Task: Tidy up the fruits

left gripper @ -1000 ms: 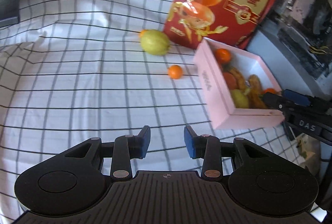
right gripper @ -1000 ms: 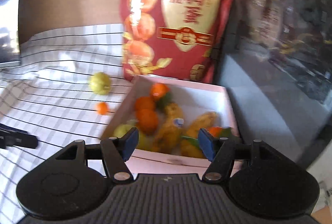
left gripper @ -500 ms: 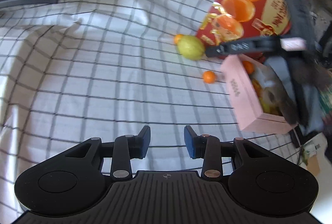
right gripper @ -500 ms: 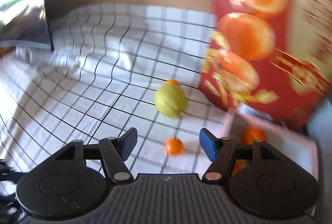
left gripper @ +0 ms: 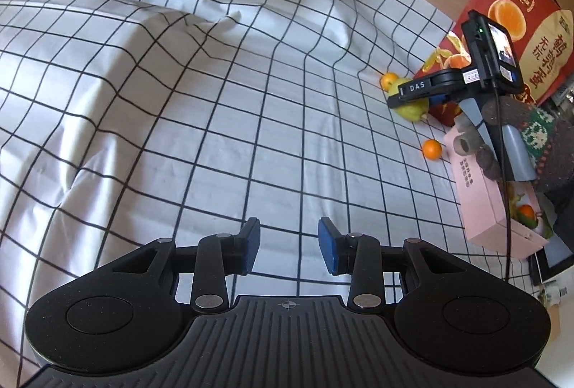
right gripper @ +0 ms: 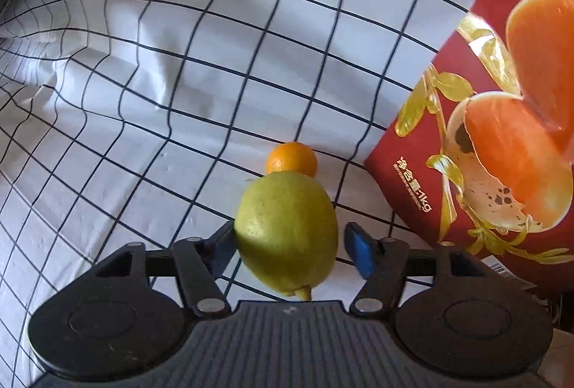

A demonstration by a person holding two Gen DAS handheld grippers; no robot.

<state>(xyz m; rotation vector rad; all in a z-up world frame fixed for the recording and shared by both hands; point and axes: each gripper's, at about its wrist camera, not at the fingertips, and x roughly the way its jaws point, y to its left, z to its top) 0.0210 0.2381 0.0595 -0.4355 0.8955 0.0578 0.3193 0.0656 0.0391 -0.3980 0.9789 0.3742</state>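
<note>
2 jaws of the right gripper (right gripper: 288,249) are set astride the green-yellow lemon (right gripper: 287,232), having just been closing; a gap is seen at the right pad, so no grip is judged made. Its long axis runs along the fingers, a small orange (right gripper: 291,158) touching its far end. Well apart, the left gripper (left gripper: 288,244) is held open and empty, the pink box (left gripper: 491,208) to its right.
</note>
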